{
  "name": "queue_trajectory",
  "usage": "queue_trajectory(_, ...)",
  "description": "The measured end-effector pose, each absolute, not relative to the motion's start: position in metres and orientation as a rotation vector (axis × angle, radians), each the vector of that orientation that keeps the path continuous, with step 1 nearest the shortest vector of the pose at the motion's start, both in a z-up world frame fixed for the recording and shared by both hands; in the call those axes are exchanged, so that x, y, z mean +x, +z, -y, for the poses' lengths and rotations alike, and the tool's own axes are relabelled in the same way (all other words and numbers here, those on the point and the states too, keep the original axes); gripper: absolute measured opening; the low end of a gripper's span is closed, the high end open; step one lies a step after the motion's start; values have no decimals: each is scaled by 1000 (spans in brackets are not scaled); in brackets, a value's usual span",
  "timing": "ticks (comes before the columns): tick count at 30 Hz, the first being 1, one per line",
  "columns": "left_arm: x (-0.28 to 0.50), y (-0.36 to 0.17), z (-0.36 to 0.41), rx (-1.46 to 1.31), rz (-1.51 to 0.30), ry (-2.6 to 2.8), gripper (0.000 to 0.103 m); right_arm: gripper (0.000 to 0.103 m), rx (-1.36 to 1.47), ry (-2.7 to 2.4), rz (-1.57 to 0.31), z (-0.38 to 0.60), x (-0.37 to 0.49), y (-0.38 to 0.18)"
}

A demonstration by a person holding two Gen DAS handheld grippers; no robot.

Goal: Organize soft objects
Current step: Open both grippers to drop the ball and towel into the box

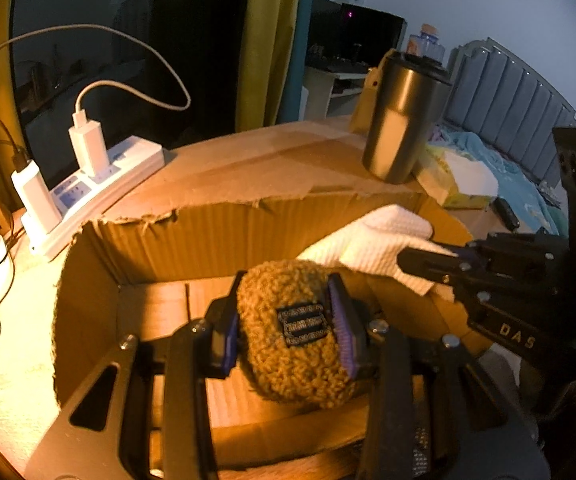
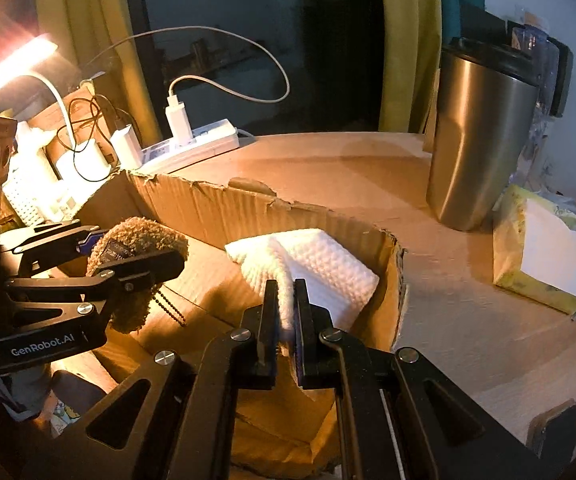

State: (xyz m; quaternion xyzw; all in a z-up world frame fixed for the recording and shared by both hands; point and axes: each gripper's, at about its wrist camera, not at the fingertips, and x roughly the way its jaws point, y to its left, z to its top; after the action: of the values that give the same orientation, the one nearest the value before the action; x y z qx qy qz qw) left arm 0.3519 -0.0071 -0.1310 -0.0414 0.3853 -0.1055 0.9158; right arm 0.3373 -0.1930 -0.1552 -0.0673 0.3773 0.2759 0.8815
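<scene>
A fuzzy brown pouch [image 1: 295,332] with a black striped patch hangs inside the open cardboard box [image 1: 208,236], and my left gripper [image 1: 288,312] is shut on it, one purple pad on each side. The same pouch [image 2: 136,248] shows in the right wrist view with a bead chain dangling under it. A white waffle-textured cloth [image 2: 311,264] is pinched at its fold by my right gripper [image 2: 286,292], jaws shut tight on it, above the box's right part. In the left wrist view that cloth [image 1: 375,244] and the right gripper [image 1: 415,264] sit just right of the pouch.
A steel tumbler [image 2: 475,144] with a black lid stands on the cardboard sheet behind the box. A tissue pack [image 2: 543,256] lies to its right. A white power strip [image 1: 100,184] with chargers and cables sits at the back left. A bed with a grey headboard [image 1: 511,96] stands at the right.
</scene>
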Motion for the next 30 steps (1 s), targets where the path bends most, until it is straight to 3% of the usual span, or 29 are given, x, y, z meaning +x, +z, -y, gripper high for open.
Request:
queue_trajectory(5,354,-133,6,-87,-805,-203,45,9,-144,571,-791,193,337,-156)
queue_trajectory(7,354,-133,6,-87,-807,-196,48,14,-148,567,-792,193,336,-155)
queue_trajectory(9,353,-131,5,-88,-800,-188,49,28,-152,567,-786,193,333,-153)
queue_trajectory(14,348,-119,3,-91,-765,-179,51,37,-145,546,-771,198,327,-145)
queue_trajectory(23,332,-99,-2,-90,-709,-162,53,38,-139,505,-735,212,311,-129)
queue_trajectory(25,327,-93,-5,-94,-695,-159,78,38,-139,499,-725,215,306,-125)
queue_trajectory(27,320,-86,-7,-102,-677,-153,83,38,-139,497,-716,216,301,-121)
queue_trajectory(30,309,-75,-11,-121,-646,-150,83,38,-137,493,-698,218,293,-115)
